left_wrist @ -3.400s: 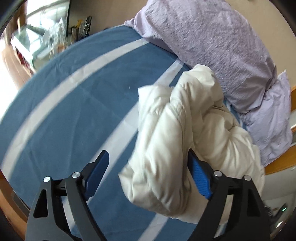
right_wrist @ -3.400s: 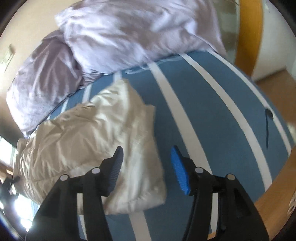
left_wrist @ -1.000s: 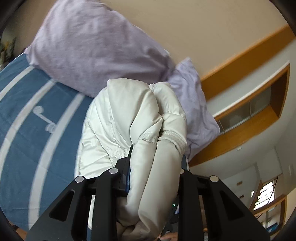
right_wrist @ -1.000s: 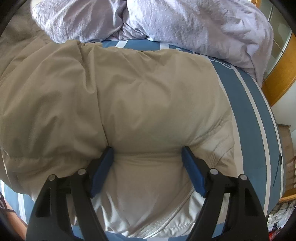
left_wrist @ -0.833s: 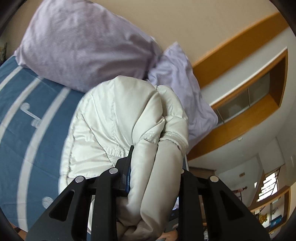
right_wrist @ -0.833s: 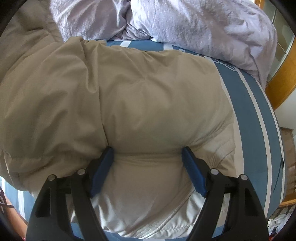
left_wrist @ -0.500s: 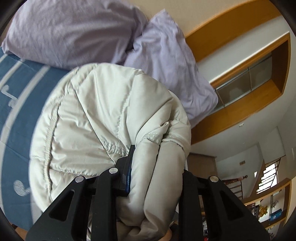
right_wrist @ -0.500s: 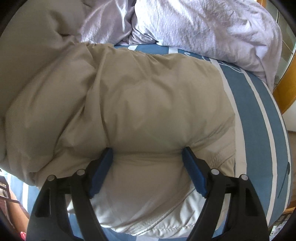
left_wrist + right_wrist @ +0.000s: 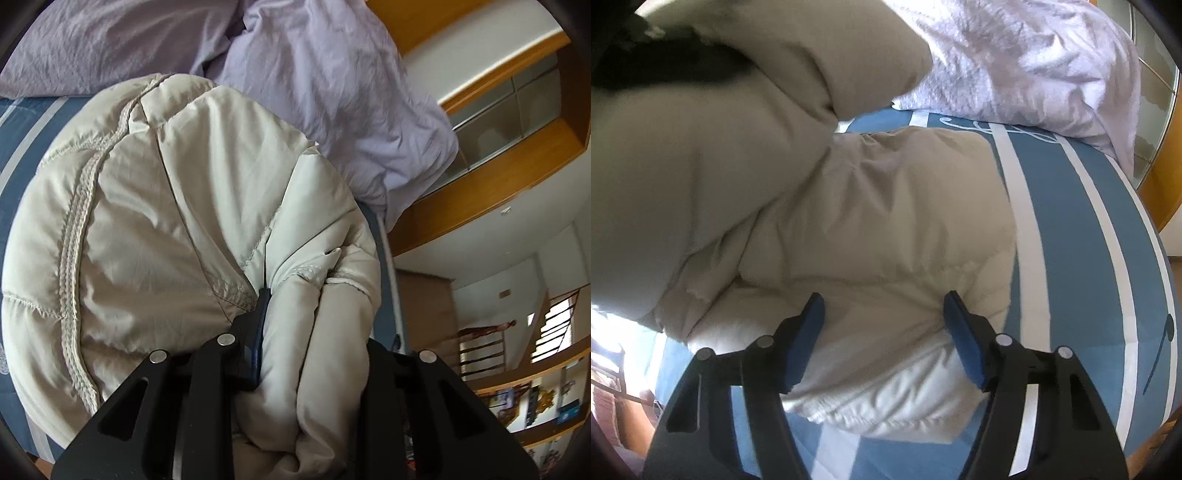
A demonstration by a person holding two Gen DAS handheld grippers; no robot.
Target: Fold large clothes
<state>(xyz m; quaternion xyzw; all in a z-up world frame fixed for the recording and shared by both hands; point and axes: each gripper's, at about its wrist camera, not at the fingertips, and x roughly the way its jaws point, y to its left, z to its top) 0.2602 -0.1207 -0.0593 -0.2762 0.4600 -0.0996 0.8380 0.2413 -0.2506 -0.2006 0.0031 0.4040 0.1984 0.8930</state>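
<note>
My left gripper holds a thick bunch of the cream padded jacket: the jaws stand narrow and they press the folded fabric between them, so that only the edge of one blue pad shows beside the cloth. The jacket lies on the bed, which has a blue sheet with white stripes, and it reaches toward the head of the bed, where the lilac pillows lean. In the right wrist view one part of the jacket is raised and hangs over the flat part. My right gripper is over the lower hem of the jacket, near the foot edge of the bed. Its jaws have just been closing, and they stand rather wide with a swell of the jacket between them; whether the pads already press the fabric I cannot tell.
</note>
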